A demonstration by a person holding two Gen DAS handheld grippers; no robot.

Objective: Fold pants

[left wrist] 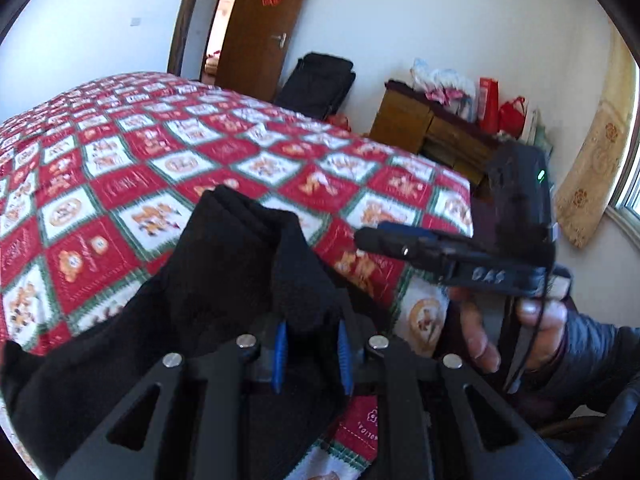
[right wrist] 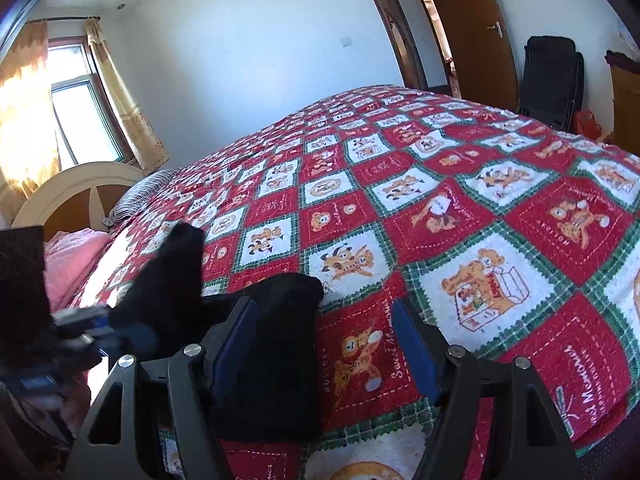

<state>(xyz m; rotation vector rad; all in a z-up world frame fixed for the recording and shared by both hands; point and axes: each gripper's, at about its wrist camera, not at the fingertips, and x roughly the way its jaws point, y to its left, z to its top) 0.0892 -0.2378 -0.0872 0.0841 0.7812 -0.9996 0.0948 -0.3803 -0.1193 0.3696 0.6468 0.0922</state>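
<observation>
Where the left gripper [left wrist: 310, 354] sits at the bottom centre of the left wrist view, its blue ribbed pads [left wrist: 280, 356] are drawn close and pinch a bunched fold of the black pants [left wrist: 240, 264]. Fabric is matte, fleecy, thick; it humps up above the pads into a rounded peak at frame centre and drapes off to the lower left. Gripper frame is black, angular, with silver pivot pins, pointing down at the bed.

Right gripper [right wrist: 324, 344] in its own view: jaws spread wide, flat blue pads [right wrist: 236, 344] apart. A dark fold of the pants [right wrist: 280, 340] lies between them against the left-hand pad; the right-hand pad hangs over bare quilt [right wrist: 500, 216]. Whether the left-hand pad actually touches the cloth, cannot tell. A second leg or fold runs up to the left of frame to a blunt end.

In the left wrist view the right gripper [left wrist: 362, 238] shows side-on at right of frame, held by a hand [left wrist: 516, 328] with fingers curled round the handle, dark padded sleeve [left wrist: 592, 356] behind.

Quilt is stitched cotton, red and white diamond patches with green edging and cartoon bears, covering the bed. Beyond: white wall, brown wooden door [right wrist: 472, 28] at upper right.
</observation>
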